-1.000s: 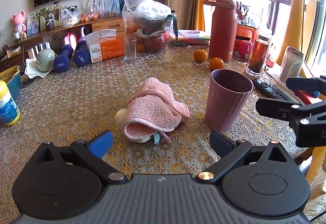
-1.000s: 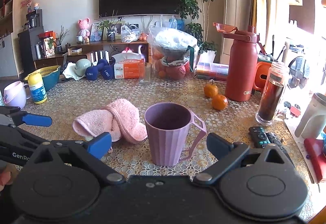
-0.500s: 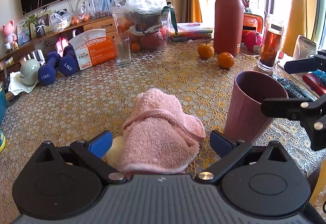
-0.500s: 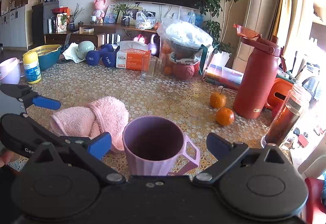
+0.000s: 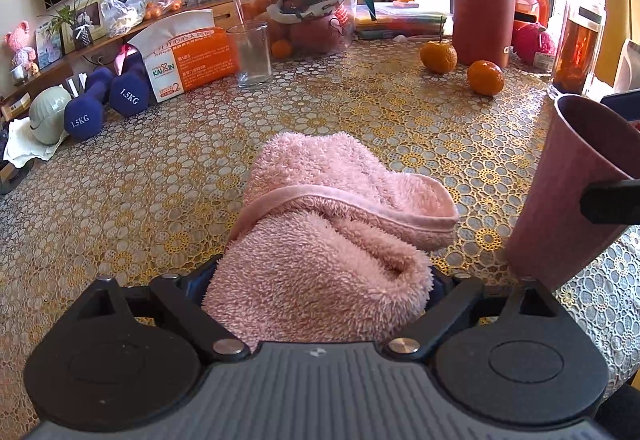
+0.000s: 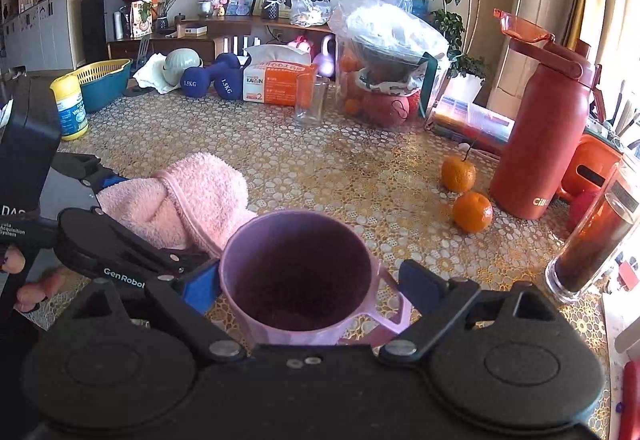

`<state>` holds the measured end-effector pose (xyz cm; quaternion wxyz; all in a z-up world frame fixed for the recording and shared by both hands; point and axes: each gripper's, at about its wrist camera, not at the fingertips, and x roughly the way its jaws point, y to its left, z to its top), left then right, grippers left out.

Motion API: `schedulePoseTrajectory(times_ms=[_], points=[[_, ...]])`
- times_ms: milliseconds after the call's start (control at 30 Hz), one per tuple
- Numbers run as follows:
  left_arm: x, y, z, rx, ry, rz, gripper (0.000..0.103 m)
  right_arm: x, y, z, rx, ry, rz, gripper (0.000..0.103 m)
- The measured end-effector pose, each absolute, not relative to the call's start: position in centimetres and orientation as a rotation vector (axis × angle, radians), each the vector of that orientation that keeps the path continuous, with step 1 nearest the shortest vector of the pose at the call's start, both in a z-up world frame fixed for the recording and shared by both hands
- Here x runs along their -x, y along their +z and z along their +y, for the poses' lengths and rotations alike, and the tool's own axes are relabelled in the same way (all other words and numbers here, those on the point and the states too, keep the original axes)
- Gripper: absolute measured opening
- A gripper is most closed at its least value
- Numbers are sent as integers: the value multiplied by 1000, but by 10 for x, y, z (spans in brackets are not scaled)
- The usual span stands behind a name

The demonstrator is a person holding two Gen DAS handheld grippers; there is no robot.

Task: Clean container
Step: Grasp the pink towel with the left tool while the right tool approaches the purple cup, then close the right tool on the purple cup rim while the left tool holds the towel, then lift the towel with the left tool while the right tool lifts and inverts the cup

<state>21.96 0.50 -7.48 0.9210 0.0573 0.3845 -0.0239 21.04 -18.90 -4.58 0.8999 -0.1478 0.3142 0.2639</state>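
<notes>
Two grippers in view. Left gripper has its fingers pinching the near end of one pink towel, which lies folded on the counter at centre. Right gripper has fingers spread on either side of one purple mug; left finger looks to touch the mug wall, right finger sits just beside the handle, contact there unclear. Mug stands upright on the counter, right of the towel, near edge.

Counts: two oranges right of centre, just beside one red bottle, white lettering partly readable "Cill". Two blue dumbbells far left, each marked "1.5KG". One orange-and-white tissue box reading "KAIXIN" and a "2". One clear empty glass just right of the box. One clear bag of fruit behind the glass. One glass flask of dark liquid far right. One yellow-capped jar far left, label too small to read. Left gripper body in the right view reads "GenRobot", plus "Acquisition System".
</notes>
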Motion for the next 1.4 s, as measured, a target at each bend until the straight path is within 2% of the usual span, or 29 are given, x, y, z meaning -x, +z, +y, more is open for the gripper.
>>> schedulePoseTrajectory(times_ms=[133,333,700,900,967,1067,1133,1300,1400], points=[[-220,-75,9,-134,-26,777,68,-214,-45,-187,331,549,649,91],[-215,-71,11,-154,-4,757,49,-216,-43,-184,363,551,651,88],[-200,-69,11,-174,-9,732,45,-212,-42,-193,330,470,644,92],[-196,-68,10,-178,-16,729,45,-207,-44,-195,302,483,665,84],[-194,-68,9,-180,-20,726,44,-205,-45,-193,316,484,658,85],[-191,-66,8,-187,-25,718,40,-207,-45,-192,310,488,662,84],[-188,-64,8,-185,-35,713,37,-209,-43,-194,286,486,664,79],[-176,-56,8,-176,-49,692,34,-217,-40,-209,139,456,712,78],[-164,-48,7,-172,-67,665,33,-223,-41,-229,-60,417,768,78]])
